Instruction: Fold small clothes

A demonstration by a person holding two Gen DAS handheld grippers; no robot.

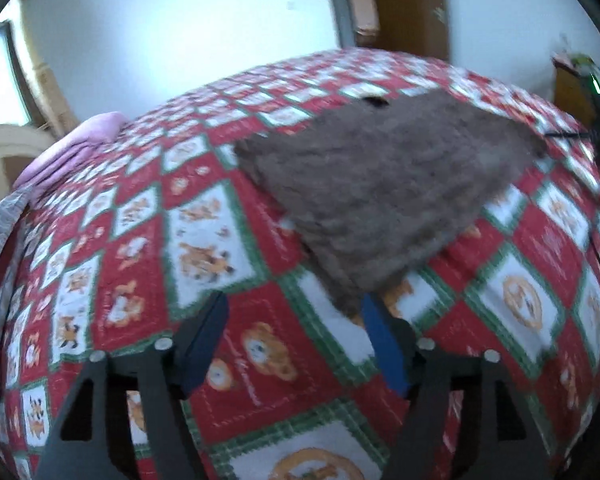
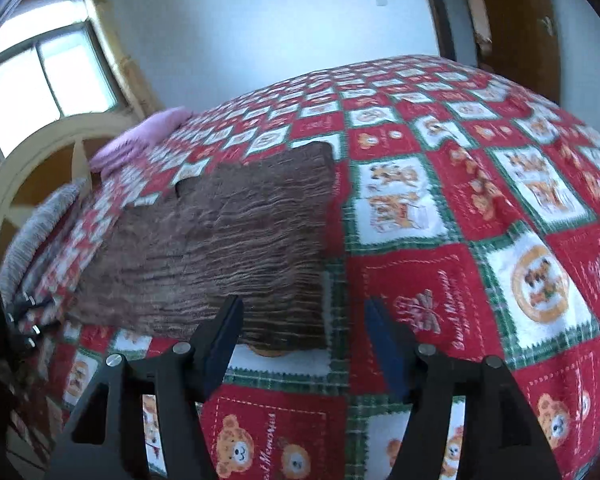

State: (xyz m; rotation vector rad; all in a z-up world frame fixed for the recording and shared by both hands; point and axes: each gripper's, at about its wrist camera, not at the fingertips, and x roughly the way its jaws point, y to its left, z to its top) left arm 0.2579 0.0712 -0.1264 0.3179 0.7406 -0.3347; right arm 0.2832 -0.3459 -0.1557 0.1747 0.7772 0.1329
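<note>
Two hand-held grippers hang over a bed spread with a red, green and white teddy-bear quilt [image 1: 260, 360]. On the quilt lies a brown knitted garment [image 1: 380, 184], folded flat. The left hand-held gripper [image 1: 294, 344] stands wide, the garment's near corner just beside its right finger. The right hand-held gripper [image 2: 304, 344] is also wide, nothing between its blue pads, the garment's near edge just ahead
</note>
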